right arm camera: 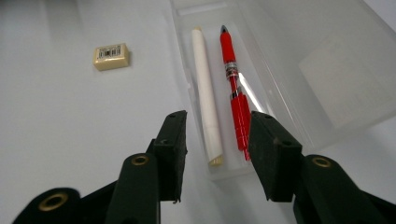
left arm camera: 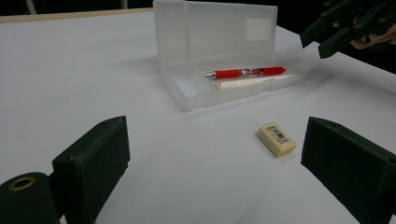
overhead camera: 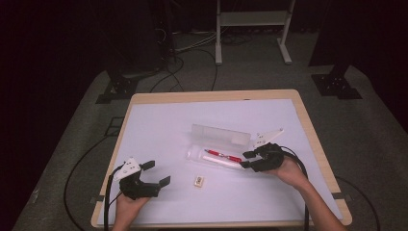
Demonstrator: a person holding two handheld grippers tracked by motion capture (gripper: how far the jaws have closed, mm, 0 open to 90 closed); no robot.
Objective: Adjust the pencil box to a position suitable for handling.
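Clear plastic catches the eye in the high view: a case (overhead camera: 219,150) lies open at the middle of the white table (overhead camera: 159,125), its lid tipped back toward the far edge, a red pen (overhead camera: 223,156) and a white stick (overhead camera: 222,162) inside. The right gripper (overhead camera: 246,159) sits at the case's right end, jaws parted and gripping nothing. At lower left the left gripper (overhead camera: 157,174) hangs released over bare table, well apart from the case. An eraser (overhead camera: 198,180) lies between the two, below the case.

In the left gripper view the jaws stand wide at the bottom corners with nothing between them. The eraser (left arm camera: 276,139) rests just ahead at right of centre, the case (left arm camera: 187,91) beyond it, and the right gripper (left arm camera: 327,35) shows at upper right.

In the right gripper view the jaws stand apart over the near end of the case (right arm camera: 327,70), pads touching nothing; the pen (right arm camera: 235,88) and stick (right arm camera: 206,93) run side by side up the frame, and the eraser (right arm camera: 111,56) lies upper left.
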